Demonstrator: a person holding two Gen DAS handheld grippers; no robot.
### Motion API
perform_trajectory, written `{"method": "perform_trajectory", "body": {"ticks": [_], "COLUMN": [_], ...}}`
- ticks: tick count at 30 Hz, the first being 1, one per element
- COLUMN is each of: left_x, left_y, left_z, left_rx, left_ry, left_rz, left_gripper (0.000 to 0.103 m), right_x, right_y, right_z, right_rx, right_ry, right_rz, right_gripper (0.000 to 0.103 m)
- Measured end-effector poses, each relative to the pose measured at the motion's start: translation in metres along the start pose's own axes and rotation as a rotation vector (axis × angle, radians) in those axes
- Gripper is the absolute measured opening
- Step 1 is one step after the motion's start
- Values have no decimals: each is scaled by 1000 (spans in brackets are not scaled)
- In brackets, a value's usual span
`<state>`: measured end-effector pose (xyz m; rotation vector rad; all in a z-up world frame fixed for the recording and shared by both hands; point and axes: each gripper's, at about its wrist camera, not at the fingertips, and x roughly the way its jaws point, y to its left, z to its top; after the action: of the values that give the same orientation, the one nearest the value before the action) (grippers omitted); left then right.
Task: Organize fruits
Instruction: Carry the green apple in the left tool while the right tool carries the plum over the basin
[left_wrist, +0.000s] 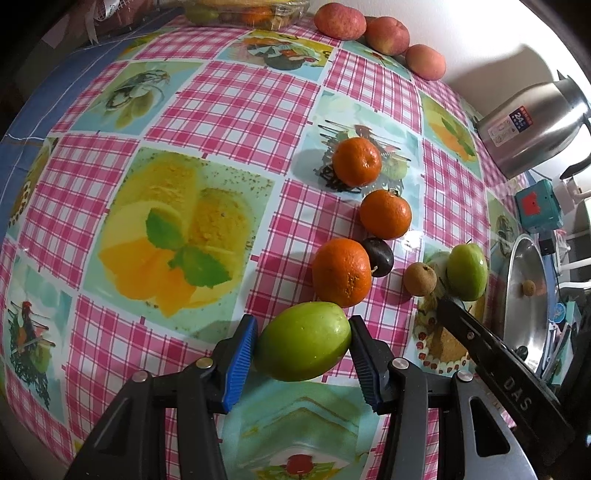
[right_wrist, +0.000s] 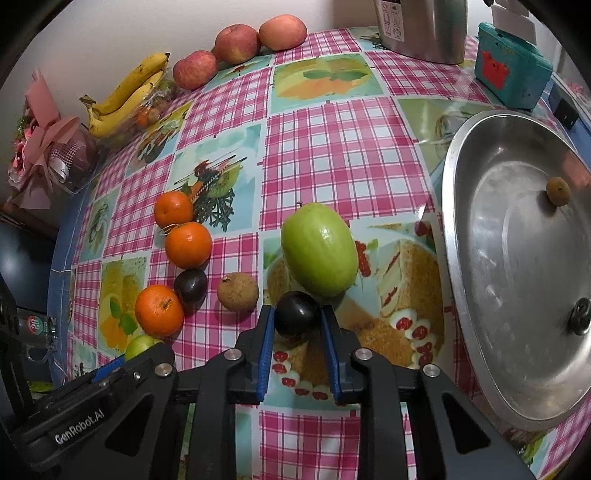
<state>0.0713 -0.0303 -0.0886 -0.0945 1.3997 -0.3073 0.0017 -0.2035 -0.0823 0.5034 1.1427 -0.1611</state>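
Left gripper (left_wrist: 303, 354) clamps a green fruit (left_wrist: 303, 341) at the near edge of the table (left_wrist: 236, 110), its blue pads pressed to either side — a firm hold, likely so the fruit can be lifted and sorted. Far left, bananas (right_wrist: 125, 96) lie on a clear tub against the wall, with three apples (right_wrist: 236, 44) lined up beside them, as if already grouped. Nearer, three oranges (right_wrist: 184, 243) form a loose row on the checked cloth, a dark plum (right_wrist: 190, 285) touching two of them and a small brown fruit (right_wrist: 237, 291) just to its right. Right gripper (right_wrist: 298, 321) has its jaws shut tight on a second plum (right_wrist: 297, 314), which sits just in front of another green fruit (right_wrist: 319, 249). At the far right stands a wide steel pan (right_wrist: 517, 350) holding one small brown fruit (right_wrist: 557, 190) — seemingly the place where sorted pieces go. Most fruit remains on the cloth, so the sorting looks barely begun.
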Motion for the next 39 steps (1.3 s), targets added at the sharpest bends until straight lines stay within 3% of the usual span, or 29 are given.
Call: {"method": "perform_trajectory", "body": {"ticks": [7, 17, 27, 39], "left_x": [-10, -38, -43, -49], "left_y": [-2, -10, -28, -53], "left_z": [1, 5, 6, 3], "left_rx": [2, 41, 79, 151], "left_ry": [-29, -133, -166, -219], "left_rz": [-15, -23, -14, -14], "left_gripper": [53, 53, 53, 53], "right_x": [-20, -43, -51, -71], "right_y": [1, -6, -18, -61], "right_z": [-7, -12, -11, -10], "right_rx": [6, 33, 58, 169], "right_ry": [-29, -63, -77, -144], "right_rz": [35, 49, 69, -1], "right_gripper": [26, 26, 26, 26]}}
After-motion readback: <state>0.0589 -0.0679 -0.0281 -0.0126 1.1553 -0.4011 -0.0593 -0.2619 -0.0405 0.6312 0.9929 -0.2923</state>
